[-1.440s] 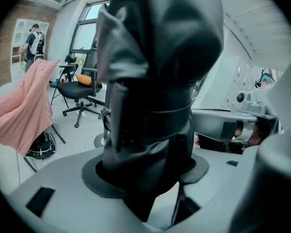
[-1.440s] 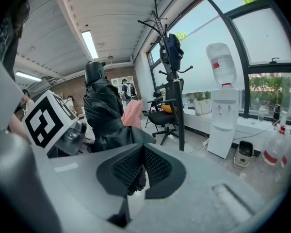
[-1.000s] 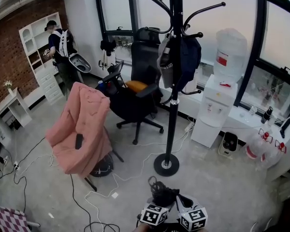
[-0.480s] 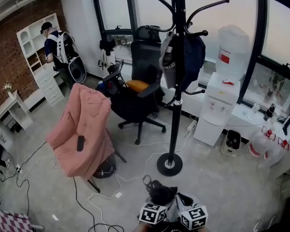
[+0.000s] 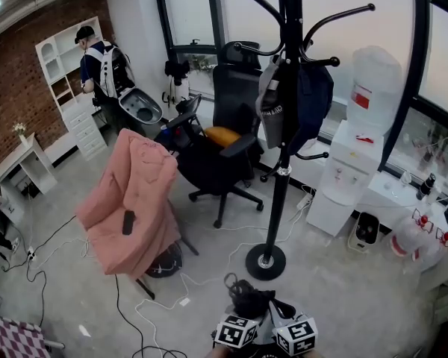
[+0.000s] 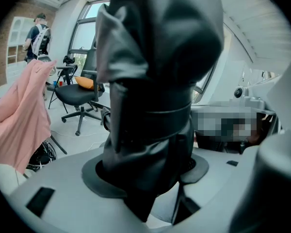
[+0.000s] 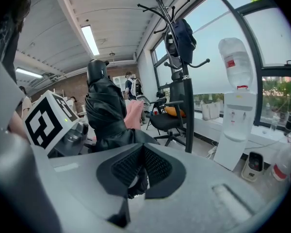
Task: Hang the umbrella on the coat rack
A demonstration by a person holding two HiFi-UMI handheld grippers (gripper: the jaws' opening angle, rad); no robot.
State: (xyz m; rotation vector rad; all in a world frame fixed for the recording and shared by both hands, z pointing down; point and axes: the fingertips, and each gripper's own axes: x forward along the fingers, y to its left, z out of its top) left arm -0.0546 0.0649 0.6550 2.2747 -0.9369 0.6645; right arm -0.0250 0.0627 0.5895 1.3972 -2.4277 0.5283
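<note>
Both grippers are seen side by side at the bottom edge of the head view, pointed forward and slanted down toward the coat rack (image 5: 280,177). The left gripper (image 6: 145,176) is set wide around the folded black umbrella (image 6: 155,81), which is gripped between its jaws and stands up from them. The right gripper (image 7: 140,166) is pressed together, and a thin dark strap (image 7: 137,182) is pinched between its pads. The rack stands ahead, apart from the umbrella, with bags hung on its upper hooks. Bare floor (image 5: 343,282) is left before its round base. A pink-covered chair (image 5: 134,200) and loose cables (image 5: 201,274) lie to the left, and a water dispenser (image 5: 355,170) stands to the right.
</note>
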